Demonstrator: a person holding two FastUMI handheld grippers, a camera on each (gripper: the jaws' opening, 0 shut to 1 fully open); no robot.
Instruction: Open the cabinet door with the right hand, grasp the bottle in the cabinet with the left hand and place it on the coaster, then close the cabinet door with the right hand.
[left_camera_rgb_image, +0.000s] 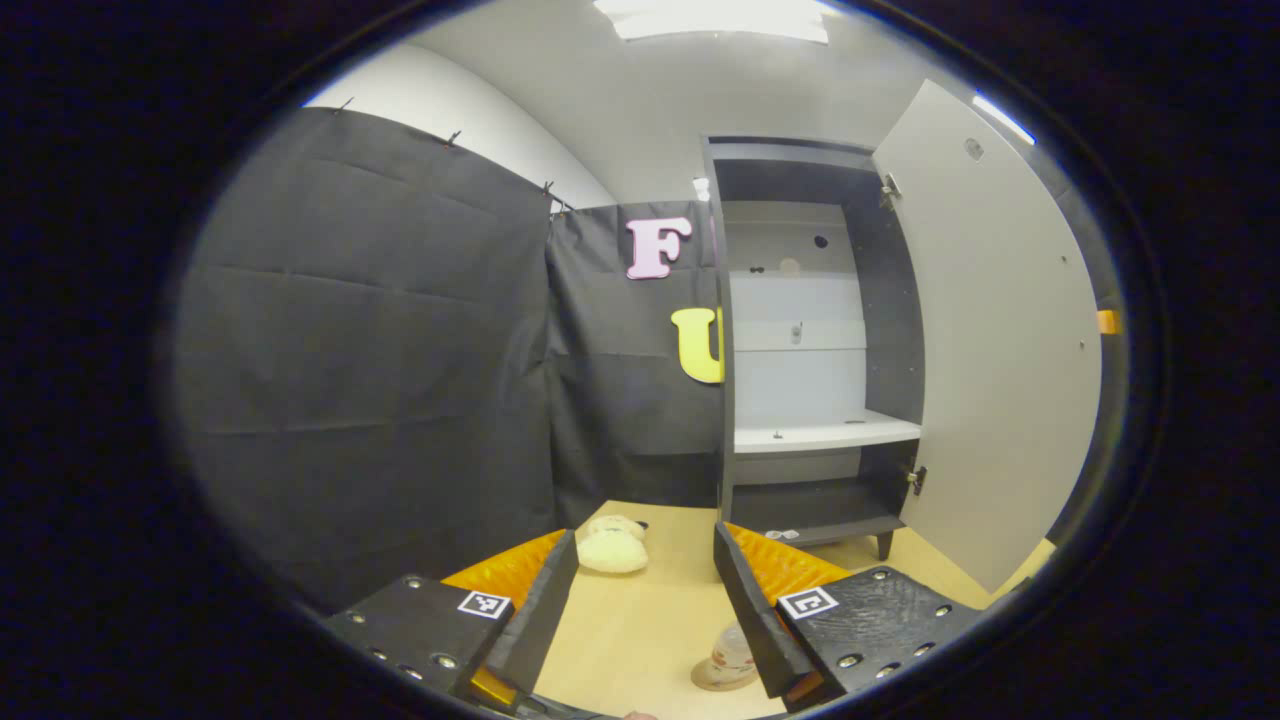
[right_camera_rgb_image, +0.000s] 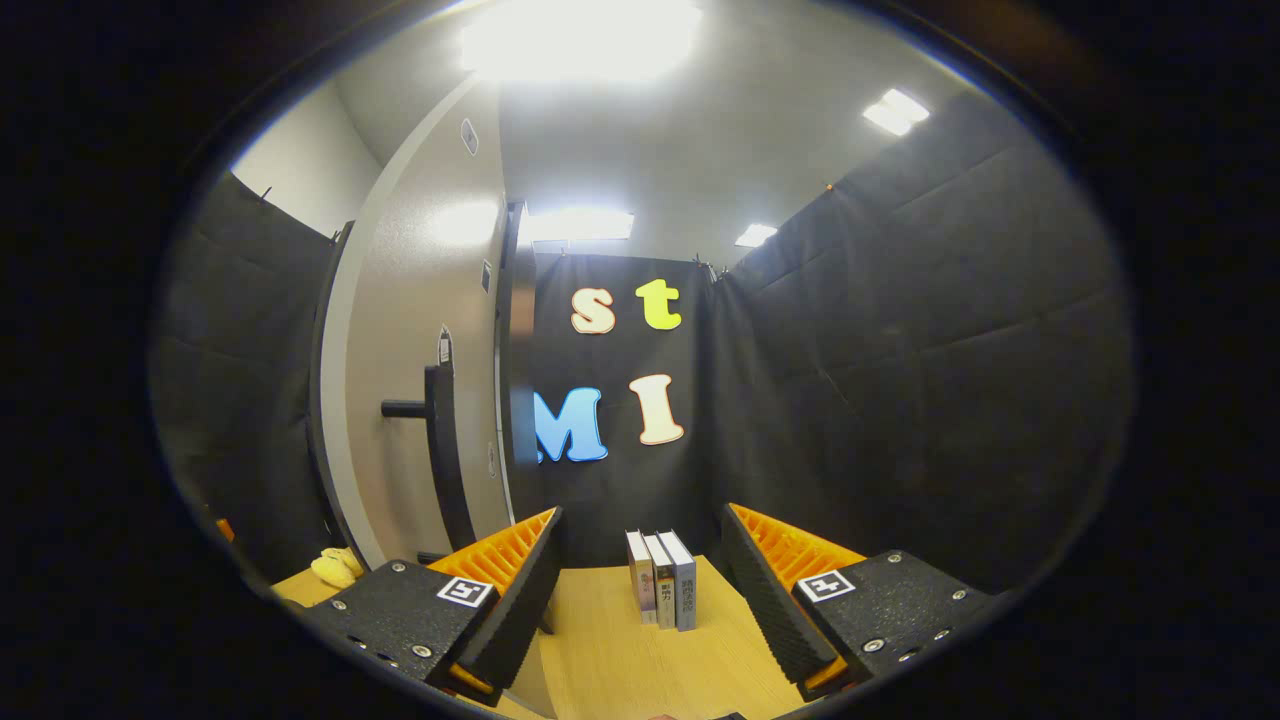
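The dark cabinet (left_camera_rgb_image: 722, 400) stands at the back of the wooden table with its pale door (left_camera_rgb_image: 990, 340) swung wide to the right. Its white shelves (left_camera_rgb_image: 825, 434) hold nothing. A small clear bottle (left_camera_rgb_image: 733, 652) stands on a round tan coaster (left_camera_rgb_image: 715, 680) near the table's front, half hidden behind my left gripper's right finger. My left gripper (left_camera_rgb_image: 646, 540) is open, with nothing between its fingers. In the right gripper view the door (right_camera_rgb_image: 400, 400) fills the left side, with its black bar handle (right_camera_rgb_image: 440, 440). My right gripper (right_camera_rgb_image: 640, 515) is open, right of the handle and apart from it.
A cream plush toy (left_camera_rgb_image: 612, 546) lies on the table left of the cabinet; the same toy (right_camera_rgb_image: 335, 566) peeks past the door's lower edge. Three upright books (right_camera_rgb_image: 662, 590) stand ahead of the right gripper. Black cloth walls close in on the table's sides.
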